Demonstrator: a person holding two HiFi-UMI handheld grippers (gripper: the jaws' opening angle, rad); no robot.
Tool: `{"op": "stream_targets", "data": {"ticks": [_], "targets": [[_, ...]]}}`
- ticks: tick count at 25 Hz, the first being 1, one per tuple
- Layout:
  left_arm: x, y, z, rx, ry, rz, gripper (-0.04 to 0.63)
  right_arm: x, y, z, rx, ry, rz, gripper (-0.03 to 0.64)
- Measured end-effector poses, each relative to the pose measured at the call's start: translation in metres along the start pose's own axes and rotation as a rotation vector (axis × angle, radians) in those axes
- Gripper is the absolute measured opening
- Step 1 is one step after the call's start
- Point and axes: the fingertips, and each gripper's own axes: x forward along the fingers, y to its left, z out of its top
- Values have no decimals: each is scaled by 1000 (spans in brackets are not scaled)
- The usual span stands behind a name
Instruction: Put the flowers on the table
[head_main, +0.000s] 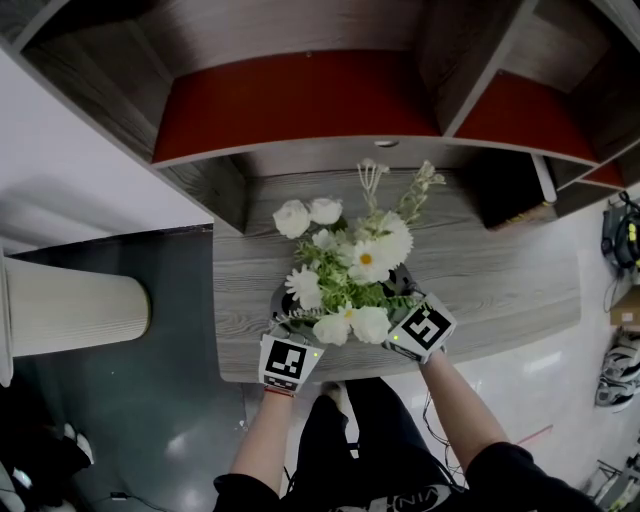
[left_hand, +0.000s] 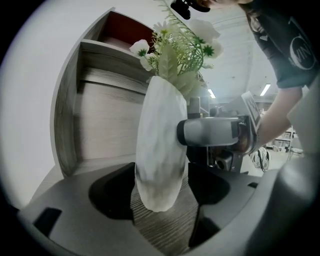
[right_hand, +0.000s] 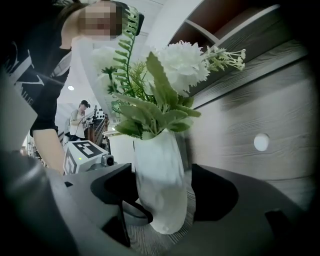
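White flowers with green leaves (head_main: 350, 265) stand in a white vase (left_hand: 160, 150) at the near edge of the grey wood table (head_main: 500, 270). My left gripper (head_main: 298, 318) reaches in from the near left and my right gripper (head_main: 395, 295) from the near right. In the left gripper view the vase leans slightly between the jaws, which press on both its sides, and its base is at the table top. In the right gripper view the vase (right_hand: 161, 190) fills the space between the jaws. From above, the blooms hide the vase.
A grey shelf unit with red inner panels (head_main: 300, 100) rises right behind the table. A cream ribbed cylinder (head_main: 70, 305) lies on the dark floor at left. Shoes (head_main: 620, 370) and cables sit on the floor at right. A person stands far off in the right gripper view.
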Motion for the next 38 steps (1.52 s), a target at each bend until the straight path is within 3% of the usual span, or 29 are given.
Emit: {"op": "stream_targets", "data": {"ticks": [38], "targets": [[-32, -16, 5, 12, 3, 2, 330, -41, 13, -4, 3, 7, -99, 387]]}}
